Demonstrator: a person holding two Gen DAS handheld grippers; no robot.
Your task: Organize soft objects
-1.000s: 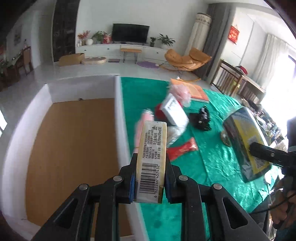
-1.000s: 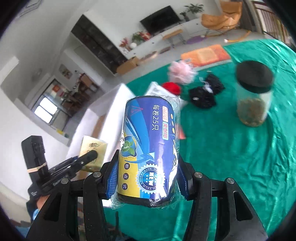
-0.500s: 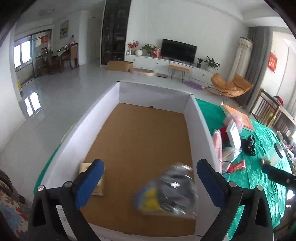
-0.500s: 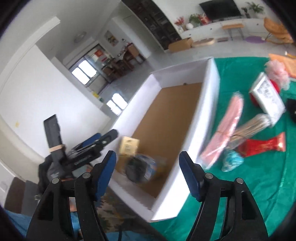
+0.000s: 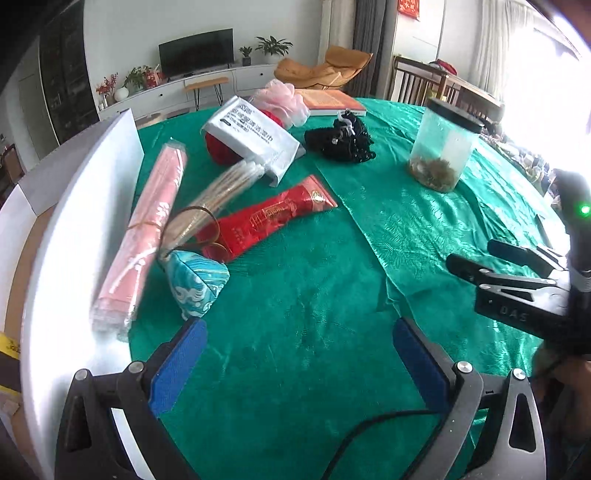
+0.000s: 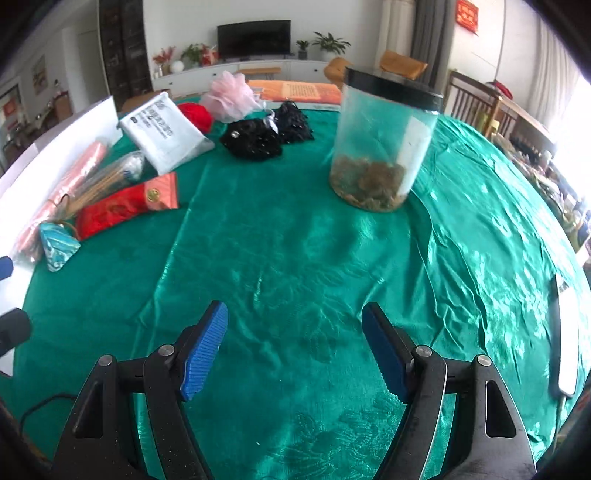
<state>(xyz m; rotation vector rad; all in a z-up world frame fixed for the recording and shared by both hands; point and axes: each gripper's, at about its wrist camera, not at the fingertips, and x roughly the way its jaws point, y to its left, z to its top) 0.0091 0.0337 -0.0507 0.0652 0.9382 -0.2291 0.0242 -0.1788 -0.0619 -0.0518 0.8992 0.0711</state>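
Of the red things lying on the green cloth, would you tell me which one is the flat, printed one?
The red foil pouch, lying flat with gold print beside the teal sachet; the red ball behind is round, plain and half hidden under the white pack.

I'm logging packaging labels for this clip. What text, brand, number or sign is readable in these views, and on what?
"DAS" or "OAS": embossed on the right gripper body, first letter unclear.
White tissue pack: dark Chinese print, too blurred to read.
Red tube: gold print and emblem, unreadable.
Red wall hanging: gold characters, too small.
Orange mat: lines of print, too small.
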